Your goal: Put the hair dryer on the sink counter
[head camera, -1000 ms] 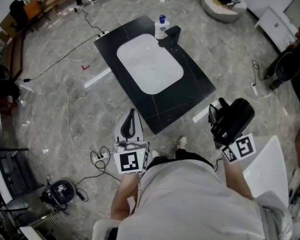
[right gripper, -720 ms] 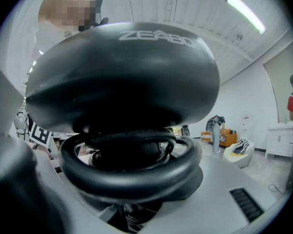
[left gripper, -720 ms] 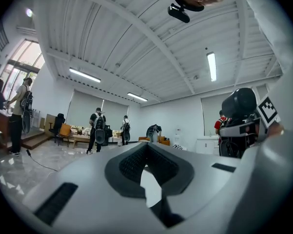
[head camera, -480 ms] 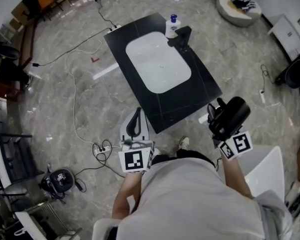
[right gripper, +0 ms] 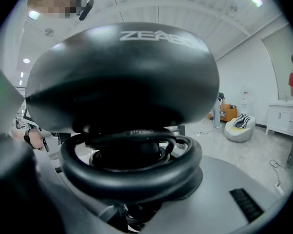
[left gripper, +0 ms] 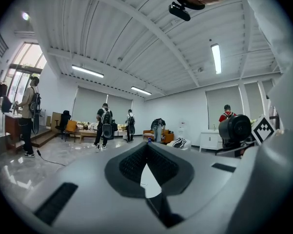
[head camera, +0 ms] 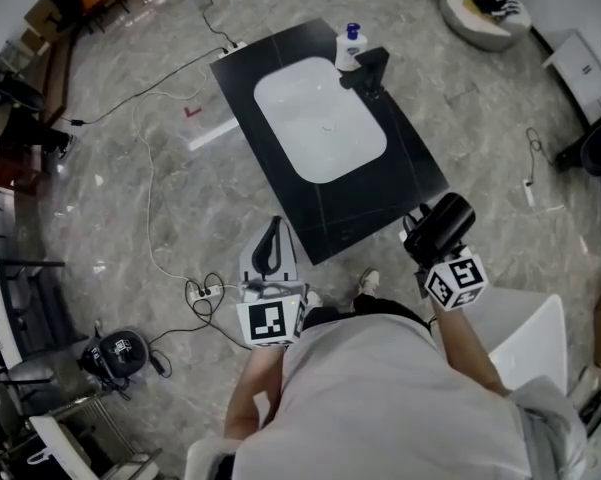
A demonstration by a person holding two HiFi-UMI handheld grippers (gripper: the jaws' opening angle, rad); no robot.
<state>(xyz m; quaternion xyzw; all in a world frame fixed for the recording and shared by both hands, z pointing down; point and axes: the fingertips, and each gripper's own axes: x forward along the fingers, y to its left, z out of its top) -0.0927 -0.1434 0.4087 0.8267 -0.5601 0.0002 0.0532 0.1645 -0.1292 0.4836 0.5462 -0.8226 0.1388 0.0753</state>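
Right gripper [head camera: 421,244] holds hair dryer [head camera: 446,218] just beside sink counter [head camera: 402,173] edge.

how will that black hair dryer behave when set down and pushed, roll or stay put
The black plastic hair dryer has a rounded barrel, so it may roll or rock on the flat black sink counter. Its looped black cord looks floppy and could tug it. The glossy shell probably slides easily.

Black sink counter [head camera: 385,200] on grey floor [head camera: 130,218]; bears soap bottle [head camera: 351,46], faucet [head camera: 371,69].
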